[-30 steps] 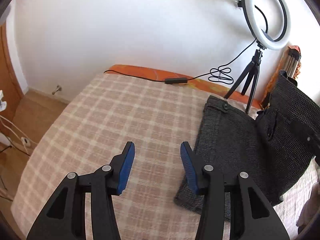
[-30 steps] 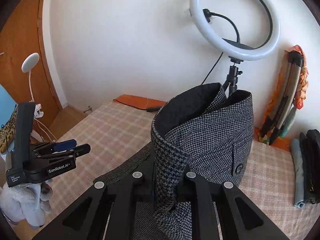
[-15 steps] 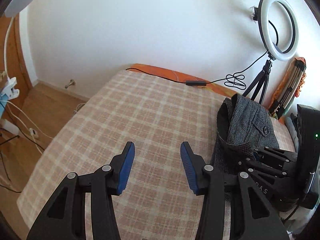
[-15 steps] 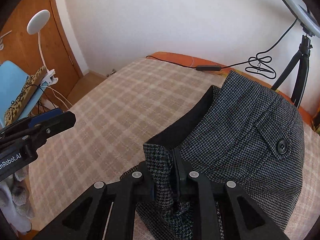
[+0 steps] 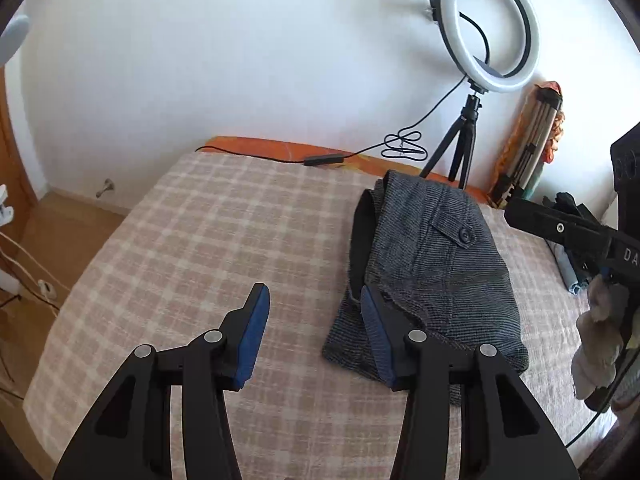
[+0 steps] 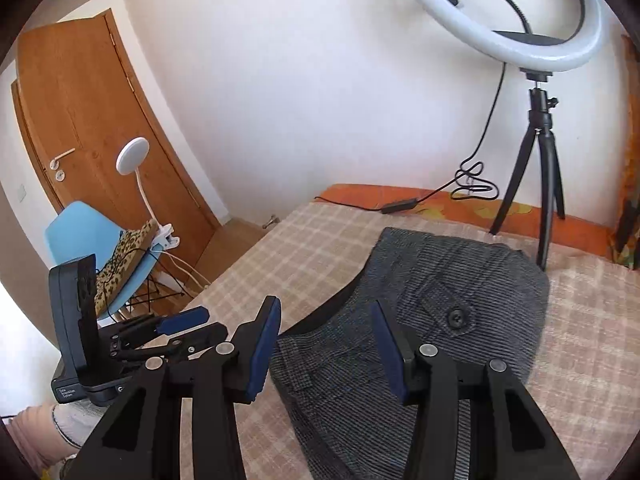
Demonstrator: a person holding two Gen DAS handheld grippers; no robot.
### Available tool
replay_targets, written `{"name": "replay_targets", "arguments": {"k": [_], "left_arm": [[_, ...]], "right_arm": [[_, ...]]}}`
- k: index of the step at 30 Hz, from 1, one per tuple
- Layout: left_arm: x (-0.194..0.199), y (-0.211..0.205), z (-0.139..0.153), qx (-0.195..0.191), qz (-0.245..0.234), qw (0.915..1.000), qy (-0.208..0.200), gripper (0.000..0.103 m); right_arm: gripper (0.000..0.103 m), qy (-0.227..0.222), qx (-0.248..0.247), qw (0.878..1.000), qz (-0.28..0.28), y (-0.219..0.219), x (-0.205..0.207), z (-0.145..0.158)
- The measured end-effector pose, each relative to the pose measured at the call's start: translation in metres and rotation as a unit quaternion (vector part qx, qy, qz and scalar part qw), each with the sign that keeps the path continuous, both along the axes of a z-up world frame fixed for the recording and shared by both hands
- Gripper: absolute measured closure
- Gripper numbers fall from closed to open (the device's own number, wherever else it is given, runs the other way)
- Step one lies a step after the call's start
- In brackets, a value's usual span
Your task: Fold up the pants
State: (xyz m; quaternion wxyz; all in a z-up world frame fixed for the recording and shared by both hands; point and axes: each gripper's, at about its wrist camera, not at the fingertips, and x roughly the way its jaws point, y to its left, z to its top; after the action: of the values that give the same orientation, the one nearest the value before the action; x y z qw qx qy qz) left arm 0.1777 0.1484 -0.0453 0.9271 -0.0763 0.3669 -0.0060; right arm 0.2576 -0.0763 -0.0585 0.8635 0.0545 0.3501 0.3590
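The grey houndstooth pants (image 5: 432, 264) lie folded in a compact stack on the checked bedspread (image 5: 224, 232), buttoned back pocket on top. They also show in the right wrist view (image 6: 448, 320). My left gripper (image 5: 314, 330) is open and empty, above the bedspread just left of the stack's near edge. My right gripper (image 6: 326, 340) is open and empty, hovering over the stack's near left corner. The right gripper shows at the right edge of the left wrist view (image 5: 568, 236); the left gripper shows at the left of the right wrist view (image 6: 168, 328).
A ring light on a tripod (image 5: 488, 28) stands at the bed's far edge with its cable (image 5: 320, 159) across the orange sheet. Folded clothes (image 5: 572, 268) lie at the right. A blue chair (image 6: 104, 256) and wooden door (image 6: 80, 128) are left of the bed.
My right gripper has opened and let go of the pants, which now lie folded flat on the bed. The left gripper stayed open and shifted slightly.
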Motion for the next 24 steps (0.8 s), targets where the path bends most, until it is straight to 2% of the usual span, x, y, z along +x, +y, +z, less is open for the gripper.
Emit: {"name": "replay_targets", "arguments": {"k": [3, 5, 8, 10, 13, 16, 20, 23, 24], "left_arm": [[0.009, -0.027, 0.004, 0.012, -0.021, 0.9996, -0.013, 0.057], [0.018, -0.041, 0.002, -0.003, -0.038, 0.9992, -0.004, 0.057], [0.028, -0.062, -0.004, 0.018, -0.059, 0.9981, -0.004, 0.057], [0.035, -0.067, -0.011, 0.017, -0.060, 0.9980, 0.006, 0.057], [0.045, -0.066, -0.025, 0.029, -0.052, 0.9978, 0.028, 0.057], [0.050, -0.057, -0.043, 0.032, -0.038, 0.9973, 0.055, 0.057], [0.053, -0.044, -0.063, 0.022, -0.026, 0.9960, 0.083, 0.056], [0.053, -0.036, -0.070, 0.012, -0.020, 0.9958, 0.089, 0.046], [0.052, -0.033, -0.070, 0.005, -0.017, 0.9958, 0.089, 0.046]], "right_arm": [[0.054, -0.006, -0.033, 0.999, -0.041, -0.028, 0.021, 0.001], [0.053, 0.002, -0.044, 0.997, -0.070, -0.044, 0.038, -0.002], [0.053, 0.025, -0.048, 0.995, -0.083, -0.063, 0.064, -0.011], [0.053, 0.037, -0.055, 0.994, -0.090, -0.072, 0.079, -0.020], [0.053, 0.063, -0.065, 0.992, -0.088, -0.073, 0.101, -0.038], [0.053, 0.075, -0.105, 0.987, -0.091, -0.066, 0.119, -0.056], [0.053, 0.096, -0.138, 0.980, -0.110, -0.064, 0.140, -0.077], [0.046, 0.091, -0.163, 0.977, -0.107, -0.060, 0.147, -0.086], [0.043, 0.088, -0.163, 0.977, -0.108, -0.061, 0.147, -0.087]]}}
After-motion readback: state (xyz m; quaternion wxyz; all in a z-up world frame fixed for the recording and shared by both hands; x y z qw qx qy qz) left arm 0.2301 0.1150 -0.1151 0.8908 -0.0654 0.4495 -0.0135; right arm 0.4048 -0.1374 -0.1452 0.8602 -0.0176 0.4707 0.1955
